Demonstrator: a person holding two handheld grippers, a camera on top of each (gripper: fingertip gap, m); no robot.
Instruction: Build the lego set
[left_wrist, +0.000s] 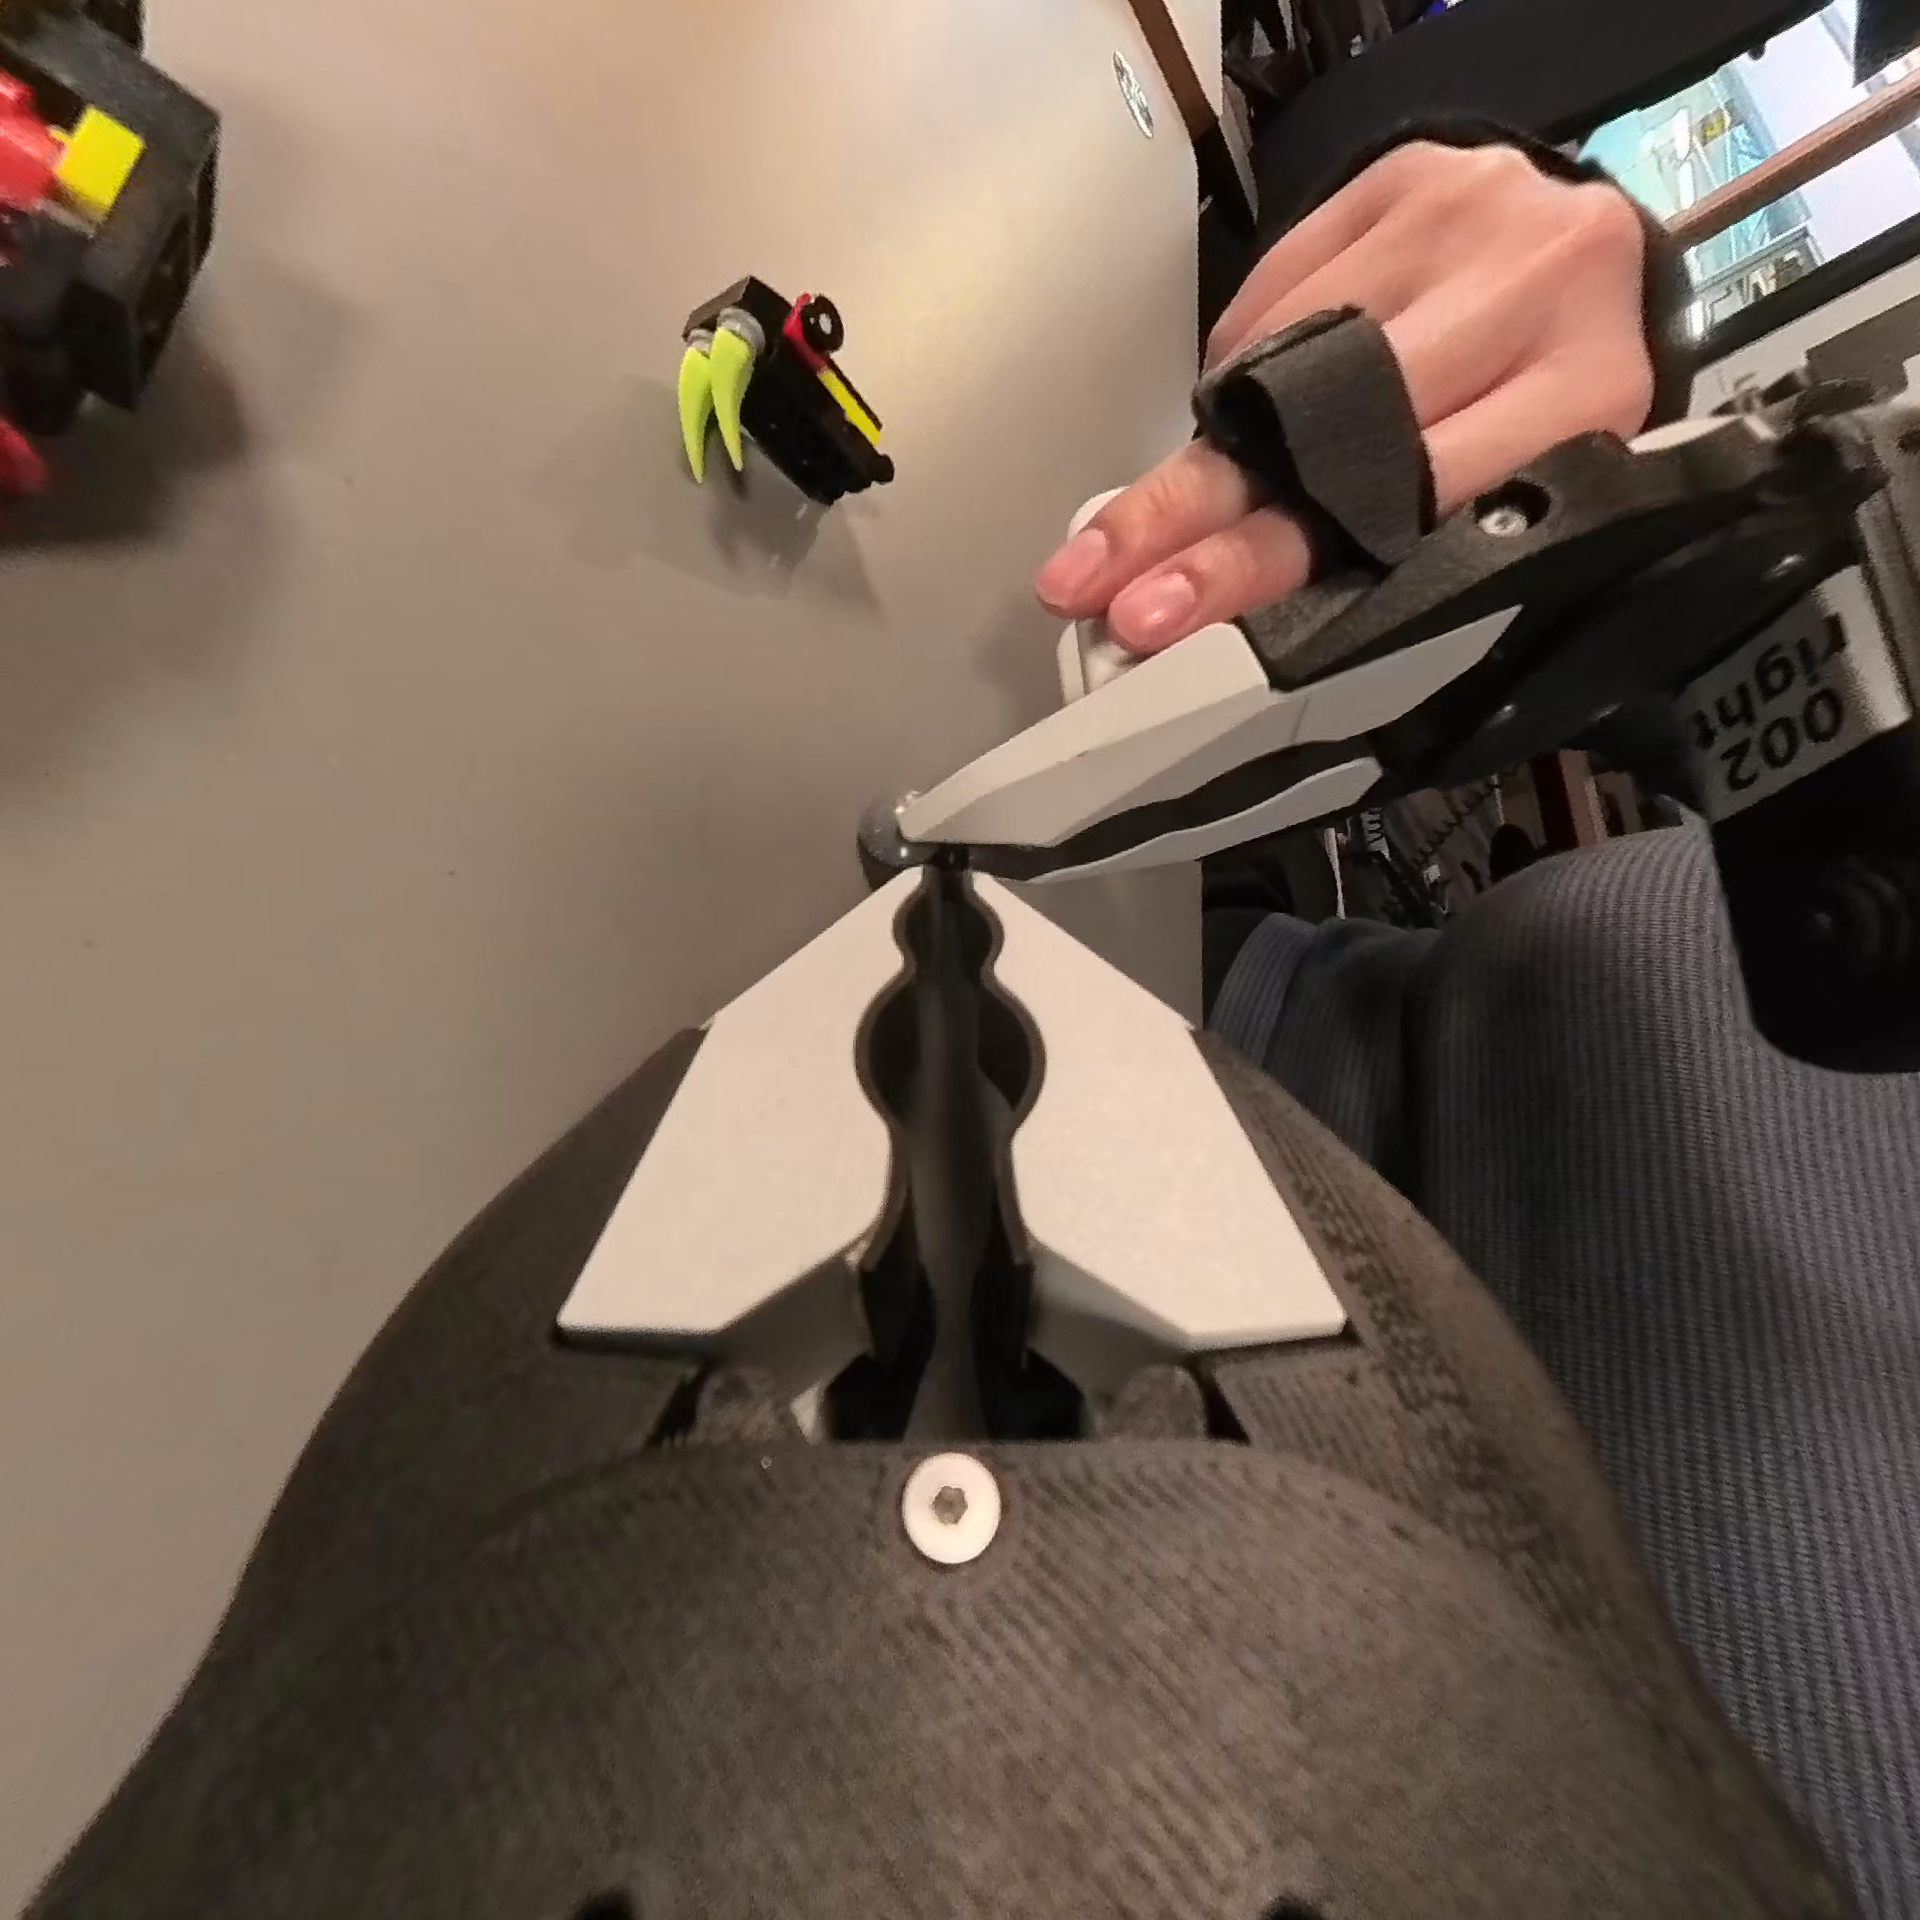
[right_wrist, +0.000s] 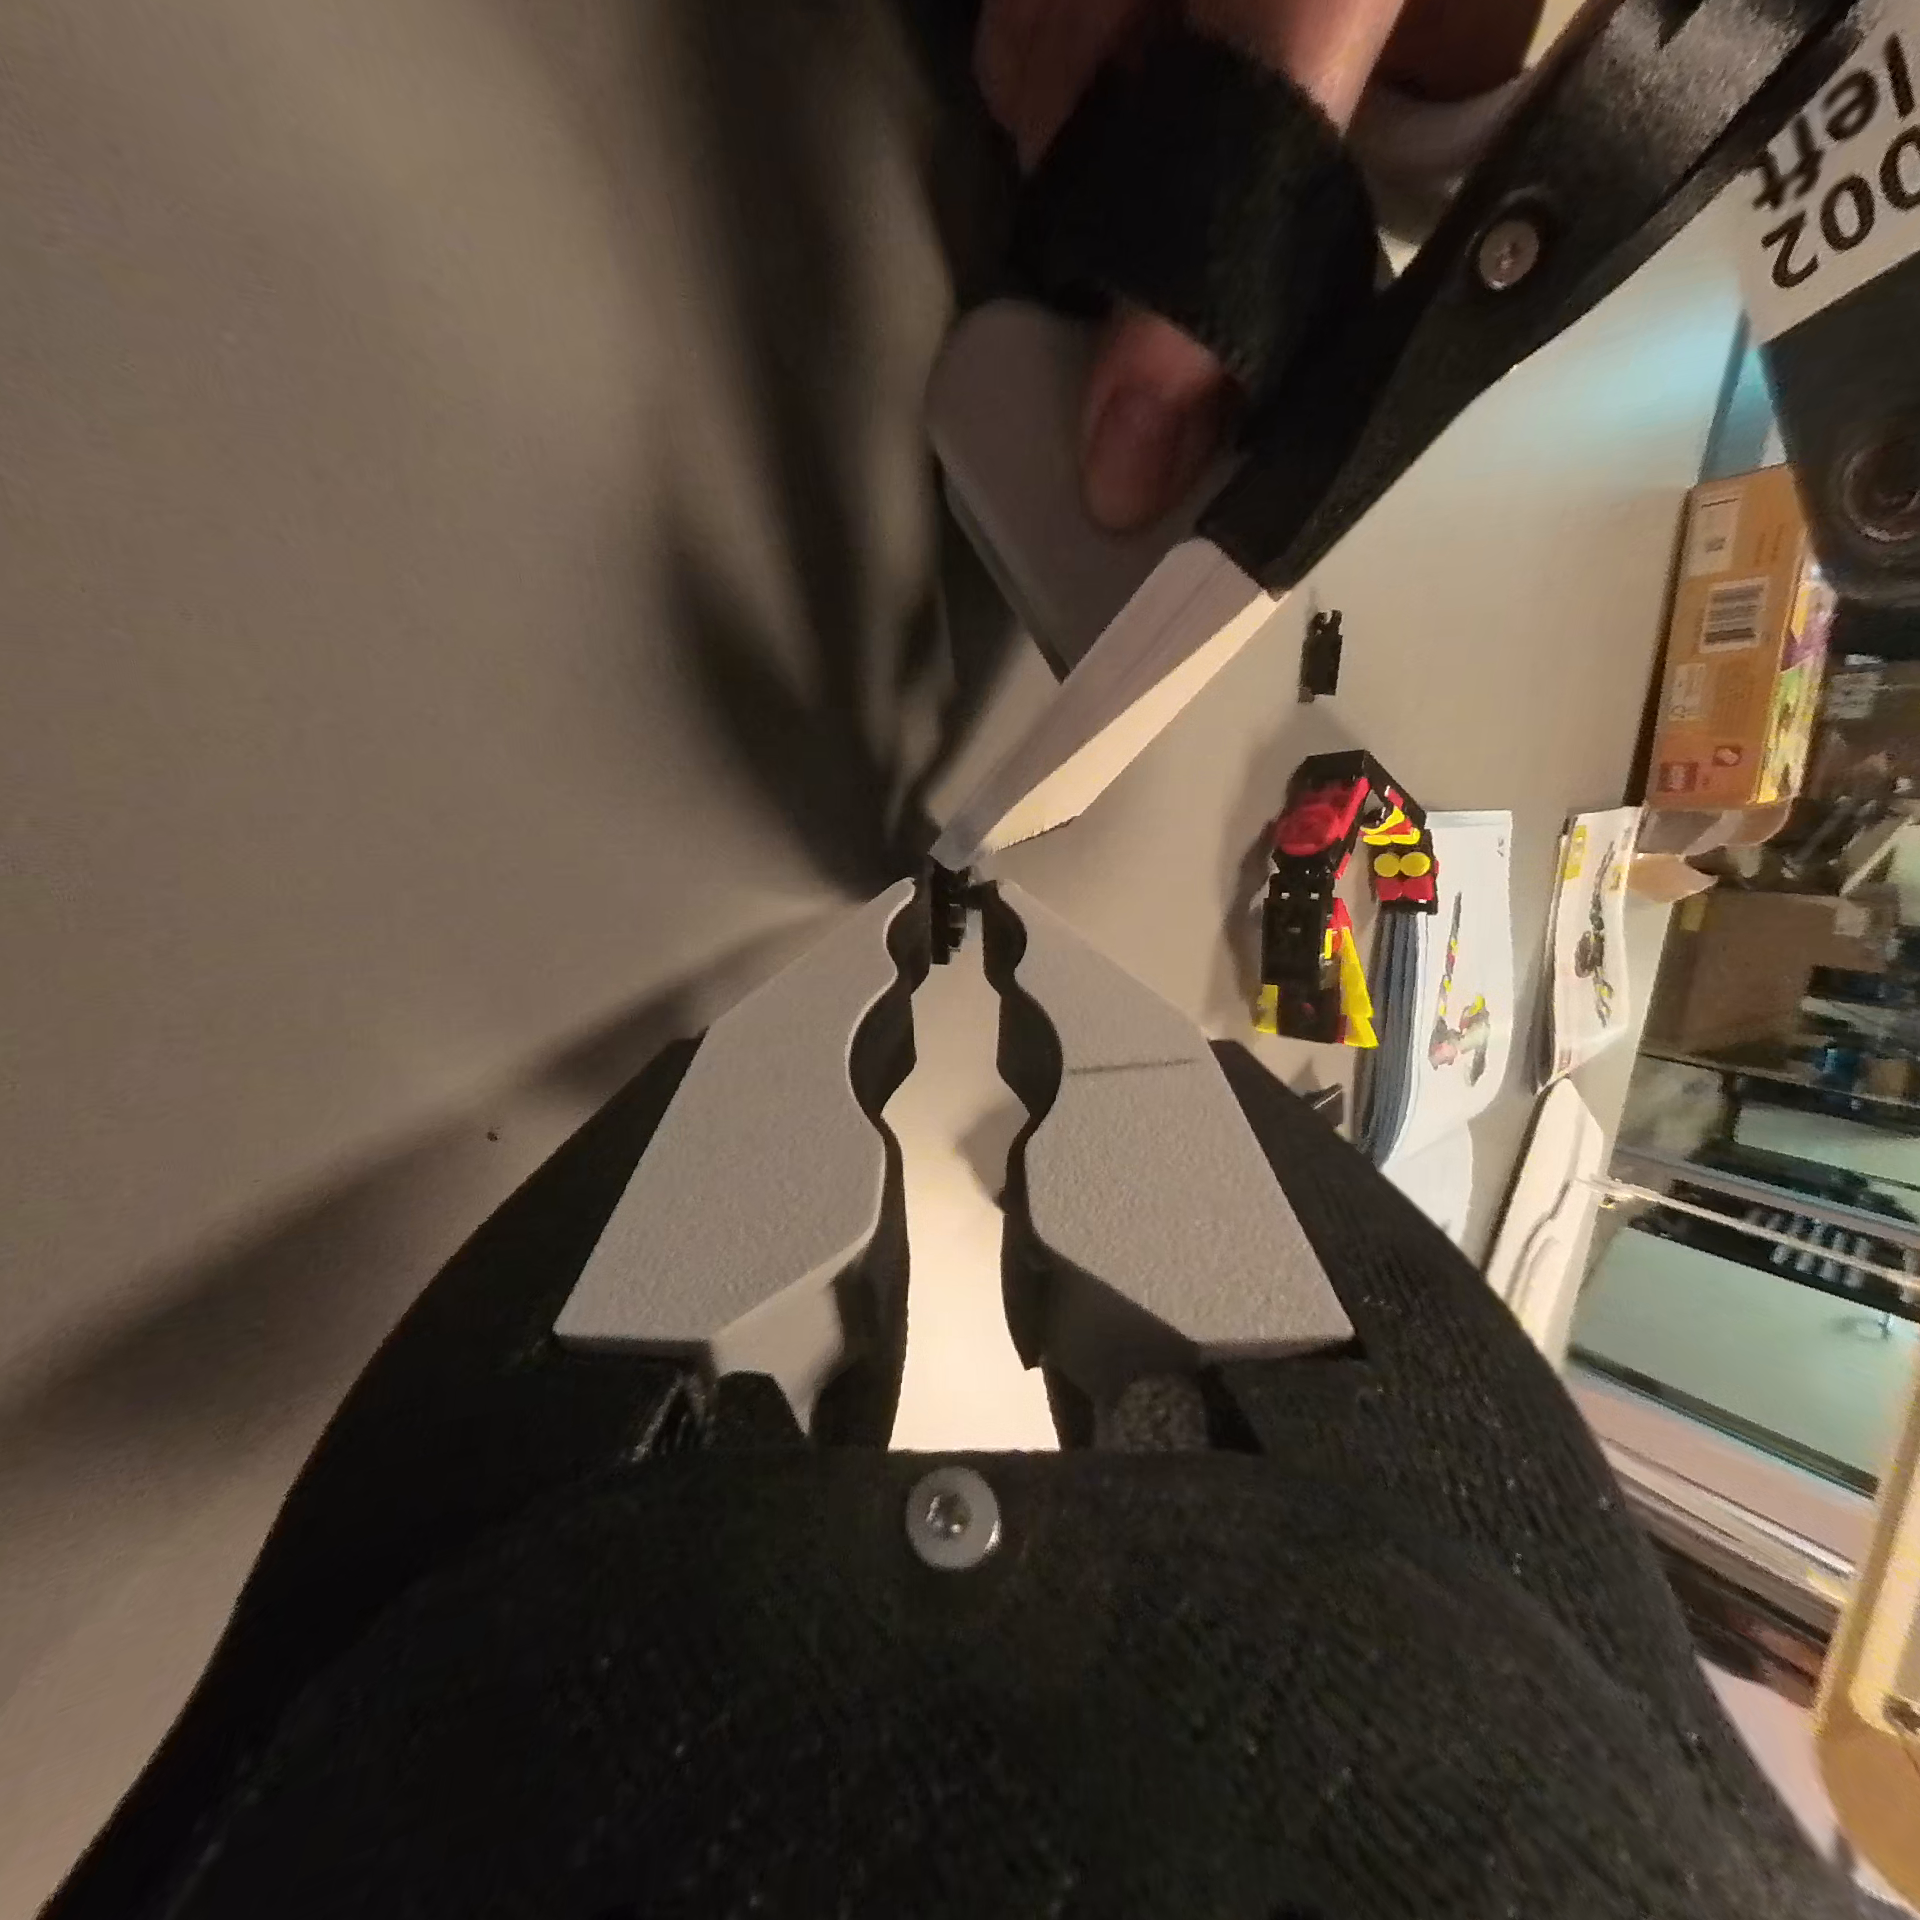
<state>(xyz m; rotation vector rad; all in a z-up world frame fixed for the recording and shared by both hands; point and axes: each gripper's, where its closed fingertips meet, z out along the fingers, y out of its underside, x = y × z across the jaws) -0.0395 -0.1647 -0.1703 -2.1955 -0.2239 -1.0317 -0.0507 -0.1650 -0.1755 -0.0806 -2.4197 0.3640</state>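
Left tongs (left_wrist: 948, 868) and right tongs (right_wrist: 951, 904) meet tip to tip above the counter (left_wrist: 468, 727), both nearly closed on one small black lego piece (right_wrist: 948, 920). Only left wrist view shows the green-clawed lego chunk (left_wrist: 784, 400); only right wrist view shows the red-black lego build (right_wrist: 1330, 904) far right.

Two gripper tips meeting over a small black piece

At frame centre the right gripper (right_wrist: 948, 914) pinches a small black lego piece (right_wrist: 948, 923), and the left gripper's (right_wrist: 961, 847) tip (entering from the upper right) touches it; right of centre, a red, black and yellow lego assembly (right_wrist: 1320, 904) lies on the white table (right_wrist: 1455, 727) beside instruction sheets (right_wrist: 1455, 997).
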